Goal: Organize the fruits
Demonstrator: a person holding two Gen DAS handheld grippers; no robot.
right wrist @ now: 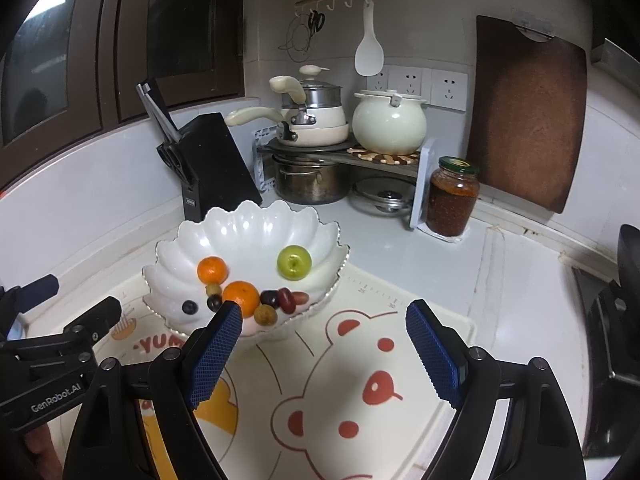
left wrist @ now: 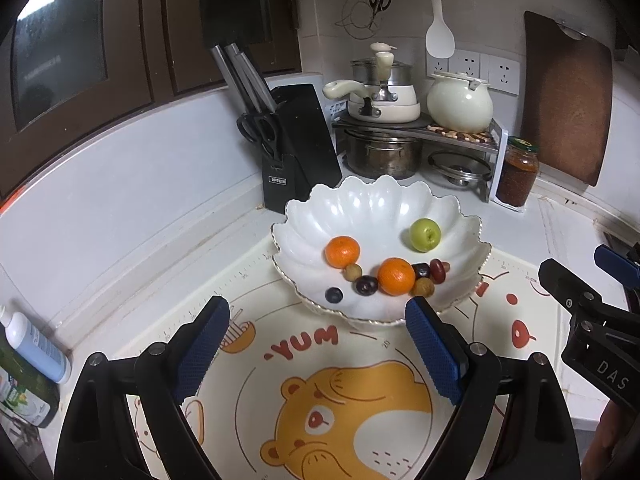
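Note:
A white scalloped bowl (left wrist: pixel 372 204) (right wrist: pixel 248 220) stands on a cartoon bear mat (left wrist: pixel 360 400) (right wrist: pixel 360 380). In it lie two oranges (left wrist: pixel 342 251) (left wrist: pixel 396 276), a green apple (left wrist: pixel 425 234) (right wrist: pixel 294 262), a blueberry (left wrist: pixel 333 295), dark grapes, red dates (left wrist: pixel 437 271) and brown longans (left wrist: pixel 423 287). My left gripper (left wrist: pixel 318 344) is open and empty, just in front of the bowl. My right gripper (right wrist: pixel 324 350) is open and empty over the mat, right of the bowl's front. Each gripper shows at the edge of the other's view.
A black knife block (left wrist: pixel 298 148) stands behind the bowl. A rack with pots (left wrist: pixel 384 96), a cream kettle (left wrist: pixel 460 102) and a jar of sauce (right wrist: pixel 452 198) stand at the back. A wooden board (right wrist: pixel 524 112) leans on the wall. Bottles (left wrist: pixel 28 356) stand at the left.

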